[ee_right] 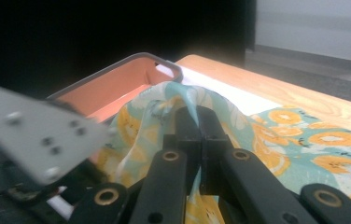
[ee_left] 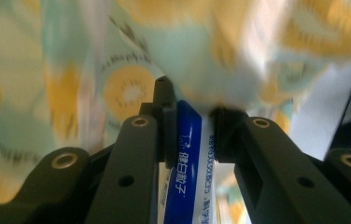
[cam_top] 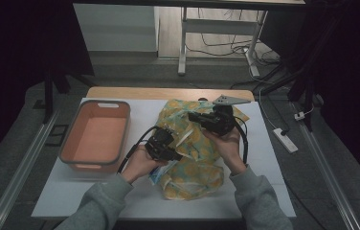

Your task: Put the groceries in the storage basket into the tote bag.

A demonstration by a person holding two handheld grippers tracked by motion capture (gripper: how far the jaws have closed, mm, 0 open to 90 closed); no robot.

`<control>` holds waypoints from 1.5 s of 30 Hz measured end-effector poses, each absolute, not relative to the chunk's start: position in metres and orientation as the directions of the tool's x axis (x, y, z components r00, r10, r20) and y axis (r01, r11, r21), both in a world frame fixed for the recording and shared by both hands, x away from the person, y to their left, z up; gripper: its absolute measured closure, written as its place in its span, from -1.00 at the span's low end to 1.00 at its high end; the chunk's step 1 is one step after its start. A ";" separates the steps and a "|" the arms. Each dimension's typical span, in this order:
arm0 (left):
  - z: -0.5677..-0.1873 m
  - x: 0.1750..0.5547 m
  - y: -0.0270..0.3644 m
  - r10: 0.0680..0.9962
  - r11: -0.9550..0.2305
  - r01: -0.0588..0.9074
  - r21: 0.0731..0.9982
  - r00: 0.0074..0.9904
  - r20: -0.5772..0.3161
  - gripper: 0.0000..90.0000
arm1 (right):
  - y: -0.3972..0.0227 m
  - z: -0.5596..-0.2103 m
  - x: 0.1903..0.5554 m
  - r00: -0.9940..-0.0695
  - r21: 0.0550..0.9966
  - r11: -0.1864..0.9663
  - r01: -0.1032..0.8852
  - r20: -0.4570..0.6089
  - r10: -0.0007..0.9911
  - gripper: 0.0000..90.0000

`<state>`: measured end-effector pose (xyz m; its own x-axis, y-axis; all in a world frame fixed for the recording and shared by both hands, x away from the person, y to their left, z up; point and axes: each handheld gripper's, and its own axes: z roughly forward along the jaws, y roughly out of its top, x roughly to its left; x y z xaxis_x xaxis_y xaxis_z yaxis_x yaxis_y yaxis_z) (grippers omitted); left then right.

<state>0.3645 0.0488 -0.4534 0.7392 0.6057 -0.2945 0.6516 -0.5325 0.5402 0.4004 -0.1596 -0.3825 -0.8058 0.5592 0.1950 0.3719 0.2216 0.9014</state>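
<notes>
Jaws of the right gripper (ee_right: pixel 200 140) are clenched on a raised fold of the thin turquoise cloth bag printed with yellow flowers (ee_right: pixel 304 144), which its own view shows pinched right between the black tips. Jaws of the left gripper (ee_left: pixel 192 135) grasp a flat blue-and-white plastic packet with printed lettering (ee_left: pixel 187 172), its top end pushed against the blurred flowered fabric; the high view gives only a small blue corner of that packet (cam_top: pixel 157 173) under the left hand. From above, the bag (cam_top: pixel 192 177) lies in the middle of the white-topped desk (cam_top: pixel 264 158), with the left gripper (cam_top: pixel 171 143) and the right gripper (cam_top: pixel 202 120) just beside each other over it. An orange rectangular plastic basin with a grey rim (cam_top: pixel 96 139) stands on the desk to the bag's left; the right gripper view shows its handle end (ee_right: pixel 159 67) beyond the lifted cloth.
</notes>
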 end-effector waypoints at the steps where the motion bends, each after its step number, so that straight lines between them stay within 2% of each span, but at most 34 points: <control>1: -0.455 0.368 0.047 0.613 -0.523 0.656 0.544 0.733 -0.295 0.66 | -0.160 -0.383 0.400 -0.806 0.901 0.222 0.372 0.195 0.559 0.98; 8: -0.467 0.385 0.035 0.673 -0.456 0.697 0.553 0.677 -0.298 0.65 | -0.164 -0.388 0.402 -0.804 0.891 0.205 0.405 0.239 0.545 0.98; 15: -0.468 0.395 0.022 0.715 -0.320 0.748 0.582 0.594 -0.369 0.65 | -0.168 -0.390 0.404 -0.796 0.885 0.177 0.430 0.278 0.538 0.98; 17: -0.469 0.400 0.017 0.709 -0.323 0.739 0.591 0.603 -0.367 0.65 | -0.169 -0.390 0.404 -0.794 0.884 0.171 0.435 0.286 0.536 0.98; 19: -0.469 0.400 0.011 0.713 -0.280 0.767 0.578 0.569 -0.410 0.65 | -0.170 -0.390 0.405 -0.792 0.885 0.168 0.434 0.286 0.539 0.98; 22: -0.474 0.405 0.003 0.720 -0.259 0.769 0.584 0.557 -0.414 0.64 | -0.171 -0.390 0.405 -0.790 0.885 0.166 0.436 0.287 0.541 0.98; 23: -0.476 0.403 -0.001 0.734 -0.221 0.801 0.556 0.513 -0.446 0.64 | -0.172 -0.390 0.406 -0.788 0.884 0.168 0.436 0.285 0.545 0.98; 25: -0.483 0.408 -0.002 0.730 -0.258 0.784 0.564 0.541 -0.418 0.64 | -0.175 -0.392 0.409 -0.780 0.880 0.173 0.441 0.281 0.560 0.98; 27: -0.488 0.409 -0.007 0.747 -0.221 0.819 0.530 0.492 -0.448 0.64 | -0.178 -0.395 0.412 -0.772 0.875 0.171 0.453 0.289 0.566 0.98; 29: -0.494 0.414 -0.006 0.715 -0.296 0.790 0.538 0.556 -0.424 0.63 | -0.179 -0.396 0.413 -0.768 0.872 0.169 0.459 0.294 0.569 0.98; 30: -0.498 0.417 -0.006 0.731 -0.296 0.779 0.553 0.557 -0.393 0.63 | -0.180 -0.397 0.415 -0.764 0.870 0.168 0.464 0.297 0.573 0.98; 35: -0.507 0.420 -0.009 0.729 -0.318 0.775 0.547 0.569 -0.382 0.60 | -0.185 -0.402 0.419 -0.752 0.861 0.160 0.483 0.314 0.579 0.98; 36: -0.507 0.420 -0.009 0.723 -0.315 0.771 0.553 0.573 -0.386 0.50 | -0.185 -0.402 0.420 -0.750 0.859 0.160 0.486 0.316 0.580 0.98; 37: -0.506 0.421 -0.006 0.708 -0.328 0.763 0.557 0.589 -0.390 0.50 | -0.185 -0.402 0.420 -0.750 0.859 0.160 0.486 0.316 0.580 0.98; 38: -0.503 0.419 -0.005 0.712 -0.312 0.761 0.568 0.584 -0.391 0.36 | -0.186 -0.402 0.420 -0.750 0.860 0.159 0.485 0.316 0.581 0.98; 39: -0.500 0.418 -0.004 0.710 -0.323 0.746 0.582 0.598 -0.372 0.10 | -0.186 -0.402 0.419 -0.751 0.861 0.161 0.482 0.312 0.581 0.98; 40: -0.496 0.415 -0.002 0.706 -0.338 0.734 0.589 0.612 -0.356 0.10 | -0.186 -0.402 0.419 -0.751 0.861 0.161 0.482 0.312 0.581 0.98; 43: -0.486 0.405 0.004 0.708 -0.387 0.709 0.590 0.638 -0.302 -0.19 | -0.188 -0.402 0.419 -0.750 0.862 0.163 0.479 0.305 0.587 0.98; 45: -0.481 0.397 0.012 0.684 -0.415 0.689 0.594 0.667 -0.295 -0.23 | -0.190 -0.402 0.420 -0.747 0.861 0.163 0.483 0.308 0.589 0.98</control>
